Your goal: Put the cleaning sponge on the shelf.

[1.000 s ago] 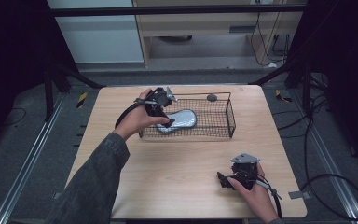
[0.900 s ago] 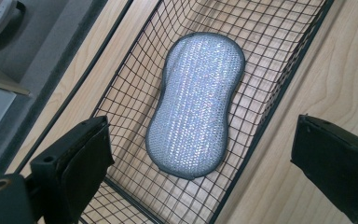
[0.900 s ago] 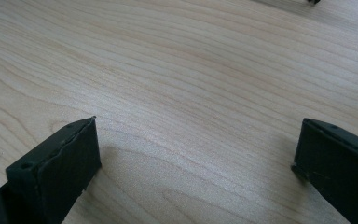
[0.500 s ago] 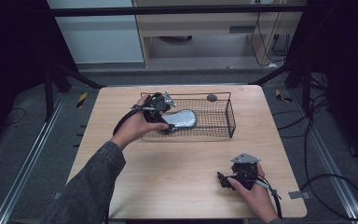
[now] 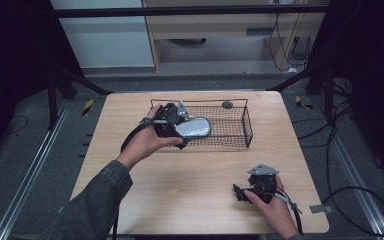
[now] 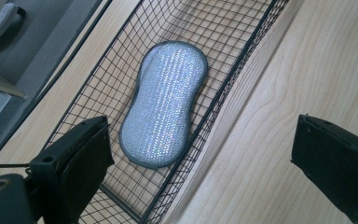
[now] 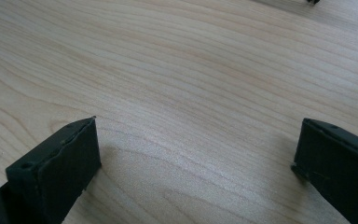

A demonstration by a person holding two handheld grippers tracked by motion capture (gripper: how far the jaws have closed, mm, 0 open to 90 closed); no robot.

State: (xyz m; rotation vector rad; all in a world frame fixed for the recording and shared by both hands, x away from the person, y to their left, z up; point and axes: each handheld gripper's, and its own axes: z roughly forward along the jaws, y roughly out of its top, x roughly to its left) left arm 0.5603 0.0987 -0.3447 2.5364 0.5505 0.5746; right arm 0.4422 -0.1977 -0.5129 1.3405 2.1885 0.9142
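A small dark object rests beside the table's far edge.

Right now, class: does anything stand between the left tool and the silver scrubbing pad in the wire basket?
Yes: the basket's near wire wall runs between the open left tool and the pad.

No text, label, brand, number or sign can be read anywhere.

The table was viewed from above the person's side, looking forward and down. The left gripper view was taken close over the wire basket, shared with the high view. The right gripper view was aimed low across bare tabletop.
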